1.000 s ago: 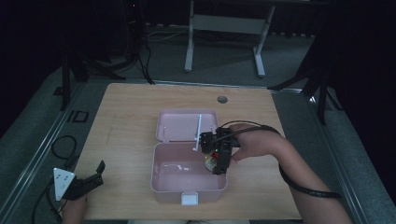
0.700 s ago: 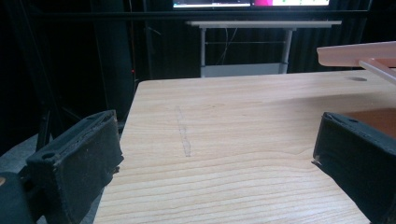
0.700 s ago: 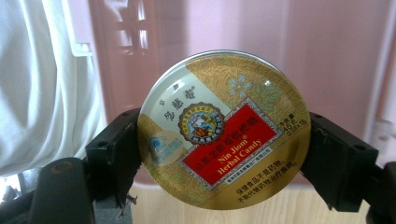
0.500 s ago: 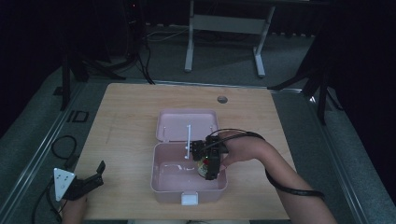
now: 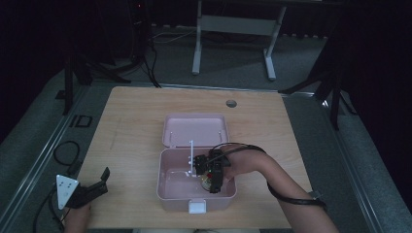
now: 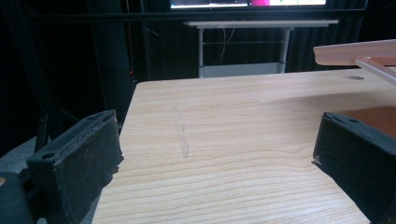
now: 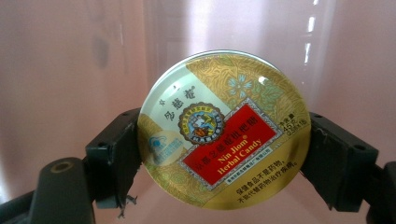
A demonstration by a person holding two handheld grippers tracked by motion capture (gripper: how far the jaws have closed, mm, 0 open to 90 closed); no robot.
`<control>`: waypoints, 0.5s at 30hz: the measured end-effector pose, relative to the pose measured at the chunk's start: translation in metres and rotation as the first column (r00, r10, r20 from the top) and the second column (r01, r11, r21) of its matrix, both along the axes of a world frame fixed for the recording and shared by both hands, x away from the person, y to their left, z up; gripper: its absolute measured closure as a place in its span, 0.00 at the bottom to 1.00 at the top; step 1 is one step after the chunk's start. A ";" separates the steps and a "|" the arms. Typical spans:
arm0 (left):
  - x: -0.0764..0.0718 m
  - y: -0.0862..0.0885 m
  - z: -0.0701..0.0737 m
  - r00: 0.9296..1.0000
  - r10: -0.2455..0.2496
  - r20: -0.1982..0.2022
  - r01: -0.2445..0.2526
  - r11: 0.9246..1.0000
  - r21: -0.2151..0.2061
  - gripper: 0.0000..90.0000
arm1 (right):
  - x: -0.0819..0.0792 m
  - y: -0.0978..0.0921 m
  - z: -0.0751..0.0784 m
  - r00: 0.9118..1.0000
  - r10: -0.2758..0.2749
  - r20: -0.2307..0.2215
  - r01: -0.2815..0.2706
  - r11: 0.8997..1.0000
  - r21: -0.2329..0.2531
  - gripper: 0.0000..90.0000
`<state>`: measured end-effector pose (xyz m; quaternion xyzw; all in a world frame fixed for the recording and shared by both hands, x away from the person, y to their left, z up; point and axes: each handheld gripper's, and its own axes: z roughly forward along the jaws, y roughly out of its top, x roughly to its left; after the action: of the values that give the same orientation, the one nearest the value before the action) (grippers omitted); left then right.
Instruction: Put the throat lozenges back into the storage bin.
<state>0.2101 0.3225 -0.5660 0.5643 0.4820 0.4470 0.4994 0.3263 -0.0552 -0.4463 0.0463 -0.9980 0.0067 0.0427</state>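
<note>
right gripper [image 5: 210, 182] clamps a round nin jiom herbal candy tin [image 7: 224, 128] across its rim, poised inside the open pink box [image 5: 167, 191]; left gripper [image 5: 92, 187] gapes empty, well apart.

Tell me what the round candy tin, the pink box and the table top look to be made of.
Candy tin: probably printed metal, glossy, with sharp highlights on its lid.
Pink box: seemingly moulded plastic, smooth and slightly see-through, with soft reflections on its walls.
Table top: pale wood or wood-look laminate, matte, with visible grain lines.
</note>
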 end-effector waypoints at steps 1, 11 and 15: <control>0.000 0.000 0.000 1.000 0.000 0.001 0.000 1.000 -0.002 0.02 | 0.000 0.000 -0.003 1.000 0.002 -0.003 -0.002 1.000 -0.002 0.22; 0.000 0.000 0.000 1.000 -0.002 0.001 0.002 1.000 -0.002 0.02 | 0.004 0.000 -0.036 1.000 -0.010 0.000 0.010 0.993 -0.118 0.22; 0.000 0.000 0.000 1.000 -0.002 0.001 0.002 1.000 -0.002 0.02 | 0.004 -0.002 -0.046 1.000 -0.009 -0.010 0.008 0.990 -0.140 0.22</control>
<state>0.2101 0.3227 -0.5660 0.5640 0.4818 0.4462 0.5006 0.3300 -0.0569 -0.4926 0.0389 -0.9950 0.0763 0.0513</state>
